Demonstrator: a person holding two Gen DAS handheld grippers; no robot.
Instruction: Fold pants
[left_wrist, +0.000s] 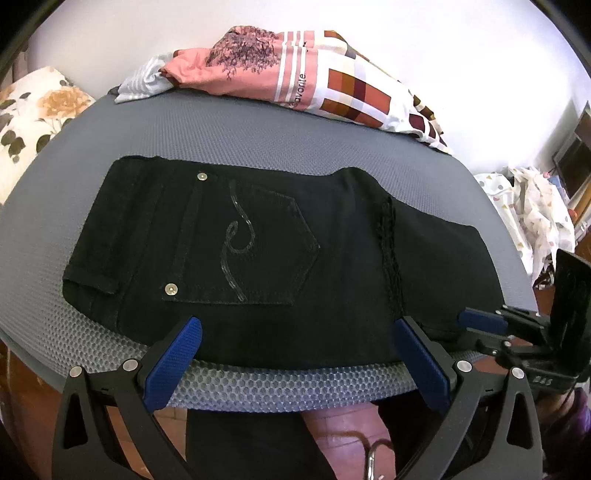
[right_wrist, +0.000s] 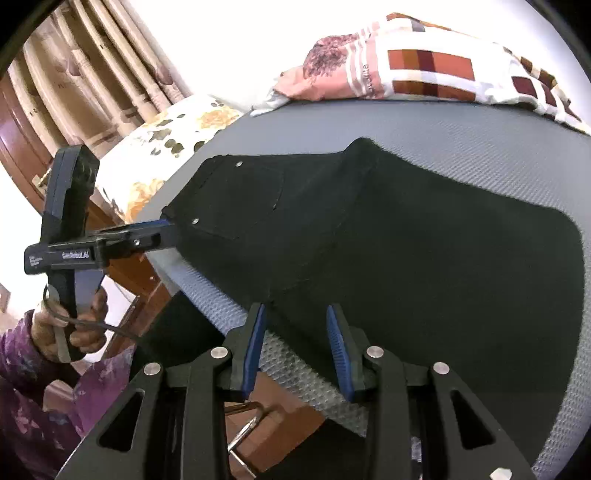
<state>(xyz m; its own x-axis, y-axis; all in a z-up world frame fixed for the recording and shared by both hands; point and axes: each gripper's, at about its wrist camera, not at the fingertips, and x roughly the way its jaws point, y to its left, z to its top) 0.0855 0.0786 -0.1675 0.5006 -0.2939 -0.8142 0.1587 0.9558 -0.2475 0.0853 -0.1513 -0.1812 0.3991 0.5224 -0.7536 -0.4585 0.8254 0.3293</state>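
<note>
Black pants lie folded flat on the grey mesh pad, back pocket with a curl stitch facing up, two rivets on the pocket's left edge. One part of the pants hangs over the pad's near edge. Left hand-held gripper: jaws wide apart, blue pads on either side of the pants' near edge at the pad rim, nothing pinched between them. In the right wrist view it is seen from the side, its tip at the pants' waist corner, held by a hand in a purple patterned sleeve; contact with the fabric can't be judged from that angle. Right hand-held gripper: jaws part-way apart, pads over the near edge of the pants at the pad rim; fabric sits in the gap, but the pads don't appear to press it, so it counts as not clamped. Its tip also shows at the right edge of the left wrist view, next to the pants' right end. Behind the pants, at the pad's far side, lies a pink and checked cloth. Floral pillow off to the left, beside the pad.
</note>
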